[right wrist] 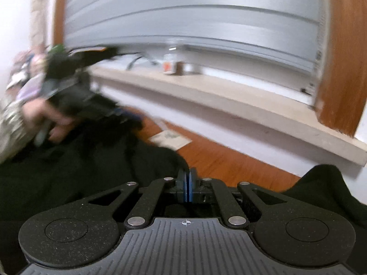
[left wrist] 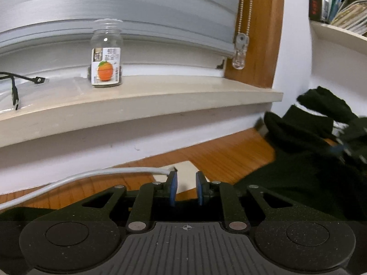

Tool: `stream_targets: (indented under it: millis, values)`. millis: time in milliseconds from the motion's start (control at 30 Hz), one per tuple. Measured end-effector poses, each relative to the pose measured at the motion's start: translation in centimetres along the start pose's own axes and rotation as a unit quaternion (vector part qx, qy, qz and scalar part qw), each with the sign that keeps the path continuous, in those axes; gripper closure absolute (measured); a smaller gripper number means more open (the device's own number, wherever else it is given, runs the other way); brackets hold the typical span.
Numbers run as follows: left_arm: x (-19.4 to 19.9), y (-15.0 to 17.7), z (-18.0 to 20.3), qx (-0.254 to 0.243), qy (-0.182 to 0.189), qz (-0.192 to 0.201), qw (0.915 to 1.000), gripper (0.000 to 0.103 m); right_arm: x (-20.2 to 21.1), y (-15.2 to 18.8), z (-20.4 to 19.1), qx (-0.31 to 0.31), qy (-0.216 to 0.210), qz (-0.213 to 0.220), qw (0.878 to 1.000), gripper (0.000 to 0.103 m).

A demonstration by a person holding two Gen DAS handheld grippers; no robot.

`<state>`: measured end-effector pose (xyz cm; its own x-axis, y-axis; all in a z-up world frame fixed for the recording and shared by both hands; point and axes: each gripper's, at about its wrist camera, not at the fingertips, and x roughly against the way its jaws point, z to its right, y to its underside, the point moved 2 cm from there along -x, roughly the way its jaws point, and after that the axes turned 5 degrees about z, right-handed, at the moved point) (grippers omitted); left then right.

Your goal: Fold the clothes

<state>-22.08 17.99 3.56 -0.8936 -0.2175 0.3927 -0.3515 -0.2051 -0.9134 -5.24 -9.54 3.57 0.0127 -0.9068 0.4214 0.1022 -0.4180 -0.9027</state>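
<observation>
A dark garment (left wrist: pixel 298 183) lies spread over the wooden table (left wrist: pixel 224 158) and runs under both grippers. My left gripper (left wrist: pixel 185 175) has its blue pads (left wrist: pixel 173 188) apart; a white paper (left wrist: pixel 186 168) shows through the gap and no cloth is seen between them. My right gripper (right wrist: pixel 187 171) has its pads pressed together, and a peak of the dark garment (right wrist: pixel 91 171) is drawn up to their tips. From the right wrist view, the left gripper (right wrist: pixel 128 114) appears blurred at the left, held by a hand (right wrist: pixel 57 123) above the cloth. Seen from the left wrist, the right gripper (left wrist: pixel 339 149) is a blur among raised cloth.
A beige windowsill (left wrist: pixel 160 96) runs behind the table under grey blinds. On it stand a clear jar (left wrist: pixel 106 57) with an orange on its label and a black cable (left wrist: pixel 13 84). A grey cable (left wrist: pixel 91 176) crosses the table's left. A bookshelf (left wrist: pixel 339 6) hangs at upper right.
</observation>
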Motion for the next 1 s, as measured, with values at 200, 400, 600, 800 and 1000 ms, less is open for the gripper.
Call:
stream_targets:
  millis: [200, 400, 600, 800, 1000]
  values:
    - [-0.2, 0.2, 0.3, -0.011, 0.001, 0.005, 0.9999, 0.084, 1.2, 3.4, -3.2, 0.053, -0.022, -0.04, 0.998, 0.099]
    - [-0.4, 0.9, 0.6, -0.025, 0.015, -0.008, 0.9996, 0.084, 1.0, 3.7, -2.9, 0.038, -0.031, -0.05, 0.998, 0.09]
    - [-0.4, 1.1, 0.9, -0.031, 0.019, -0.018, 0.9992, 0.083, 2.9, 1.3, -0.9, 0.01, -0.039, -0.002, 0.999, 0.077]
    - [-0.6, 1.1, 1.0, -0.033, 0.017, -0.02, 0.9991, 0.081, 0.1, -1.4, 2.8, -0.04, 0.002, -0.011, 0.999, 0.076]
    - [-0.5, 1.0, 1.0, -0.033, 0.018, -0.016, 0.9992, 0.081, -6.3, -1.0, 4.4, -0.072, -0.04, -0.129, 0.988, 0.07]
